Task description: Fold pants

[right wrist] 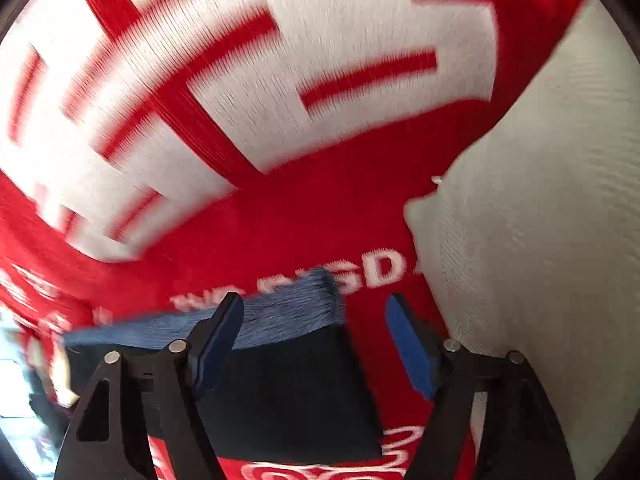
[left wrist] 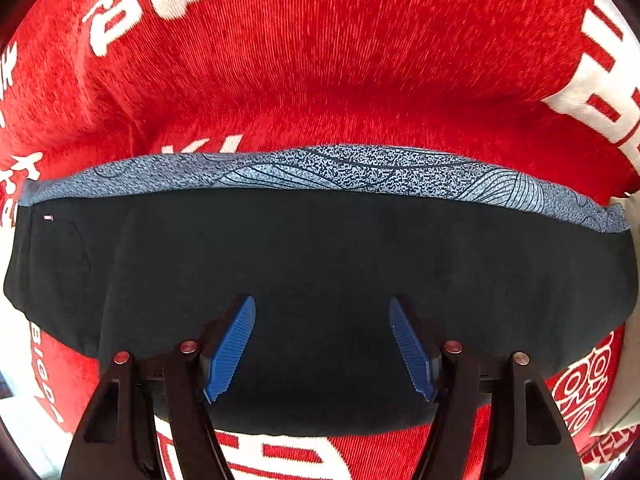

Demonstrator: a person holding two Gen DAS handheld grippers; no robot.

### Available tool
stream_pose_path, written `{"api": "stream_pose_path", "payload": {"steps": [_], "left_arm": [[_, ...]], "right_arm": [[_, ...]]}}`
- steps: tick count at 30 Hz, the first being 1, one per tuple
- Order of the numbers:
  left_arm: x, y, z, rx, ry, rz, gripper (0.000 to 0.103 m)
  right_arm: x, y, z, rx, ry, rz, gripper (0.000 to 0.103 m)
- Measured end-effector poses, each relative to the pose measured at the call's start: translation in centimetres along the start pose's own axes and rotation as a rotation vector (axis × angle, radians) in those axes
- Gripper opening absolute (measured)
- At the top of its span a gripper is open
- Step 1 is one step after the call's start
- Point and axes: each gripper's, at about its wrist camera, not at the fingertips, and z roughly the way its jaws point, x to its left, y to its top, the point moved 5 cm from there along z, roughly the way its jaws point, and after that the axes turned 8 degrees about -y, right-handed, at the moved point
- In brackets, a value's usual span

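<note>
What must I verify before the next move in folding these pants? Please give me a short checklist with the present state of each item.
1. Left gripper open, nothing pinched: ok.
2. Right gripper open, pads clear of the cloth: ok.
3. Pants lie folded and flat on the red blanket: ok.
4. Patterned blue waistband lies straight along the far edge: ok in the left wrist view.
5. Layers underneath aligned: cannot tell, hidden.
6. Right end of the pants square: cannot tell, the right wrist view is blurred.
</note>
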Motion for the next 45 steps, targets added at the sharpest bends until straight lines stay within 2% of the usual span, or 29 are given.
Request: {"api": "stream_pose_path", "payload": {"steps": [1, 3, 4, 5, 7, 8, 9, 11, 13, 15, 16, 18, 21, 23, 29, 32, 36, 37, 40, 41, 42, 43, 45], "left_arm": [[-0.1, 0.1, 0.3, 0.001, 0.0, -0.001, 0.07], [-0.4, 0.3, 0.8, 0.002, 0.009, 0.005, 0.07], [-0.6, 0.4, 1.1, 0.001, 0.018, 0.01, 0.07], [-0.9, 0.4, 1.6, -0.002, 0.028, 0.014, 0.07], [-1.2, 0.7, 2.1, -0.016, 0.041, 0.013, 0.071], [-1.3, 0.9, 2.2, -0.023, 0.047, 0.01, 0.073], [-1.2, 1.2, 2.4, -0.033, 0.042, 0.003, 0.073], [-1.1, 1.9, 2.7, -0.04, 0.036, -0.005, 0.077], [-0.7, 2.5, 2.6, -0.036, 0.024, -0.014, 0.077], [0.2, 3.2, 1.8, -0.059, 0.031, -0.033, 0.077], [1.0, 3.9, 1.1, -0.085, 0.036, -0.04, 0.077], [2.6, 4.6, 0.4, -0.116, 0.041, -0.06, 0.077], [5.4, 5.1, 1.8, -0.088, 0.09, -0.075, 0.078], [7.3, 6.4, 3.1, -0.095, 0.072, -0.094, 0.092], [14.3, 9.6, 1.2, -0.139, 0.115, -0.193, 0.093], [18.8, 8.5, -0.9, -0.126, 0.164, -0.159, 0.093], [25.5, 5.2, -3.5, -0.109, 0.216, -0.135, 0.093], [27.7, 4.2, -4.0, -0.108, 0.226, -0.145, 0.093], [33.0, 2.4, -4.3, -0.094, 0.279, -0.17, 0.093], [34.4, 1.7, -4.1, -0.094, 0.307, -0.163, 0.093], [35.4, 0.7, -3.7, -0.091, 0.33, -0.151, 0.093], [35.8, -0.2, -3.7, -0.099, 0.317, -0.132, 0.095], [36.6, -0.5, -3.3, -0.135, 0.265, -0.107, 0.102]], "right_arm": [[0.2, -0.2, -0.6, -0.007, 0.008, 0.0, 0.077], [2.1, -1.5, -1.7, -0.025, 0.036, -0.065, 0.067], [3.0, -2.3, -1.7, -0.021, 0.033, -0.105, 0.05], [4.2, -3.4, -1.2, -0.001, 0.017, -0.167, 0.038], [5.8, -4.8, 0.4, 0.039, -0.008, -0.25, 0.03], [6.4, -5.5, 2.1, 0.067, -0.022, -0.286, 0.029], [7.0, -5.9, 3.2, 0.08, -0.044, -0.299, 0.029], [6.1, -5.4, 5.5, 0.082, -0.116, -0.296, 0.018], [5.1, -4.2, 5.6, 0.033, -0.083, -0.234, 0.018], [4.6, -3.8, 5.3, 0.056, -0.075, -0.168, 0.018], [4.6, -3.8, 5.0, 0.059, -0.095, -0.163, 0.024], [5.4, -4.4, 3.6, 0.05, -0.127, -0.202, 0.027], [7.8, -6.4, 2.4, 0.047, -0.085, -0.237, 0.042], [9.5, -8.3, 2.2, 0.053, -0.081, -0.266, 0.043], [13.3, -12.4, 1.9, 0.05, -0.1, -0.275, 0.043], [15.6, -14.6, 1.1, 0.051, -0.071, -0.246, 0.043], [21.3, -18.5, 1.2, 0.082, 0.018, -0.23, 0.044], [22.3, -19.3, 1.6, 0.084, 0.028, -0.239, 0.044], [28.4, -21.5, 3.2, 0.075, 0.063, -0.3, 0.044], [28.9, -21.2, 3.8, 0.069, 0.073, -0.312, 0.044], [31.2, -21.5, 4.4, 0.056, 0.079, -0.338, 0.045], [33.4, -21.7, 5.5, 0.047, 0.07, -0.381, 0.049], [35.3, -22.7, 8.4, 0.069, 0.01, -0.43, 0.05]]}}
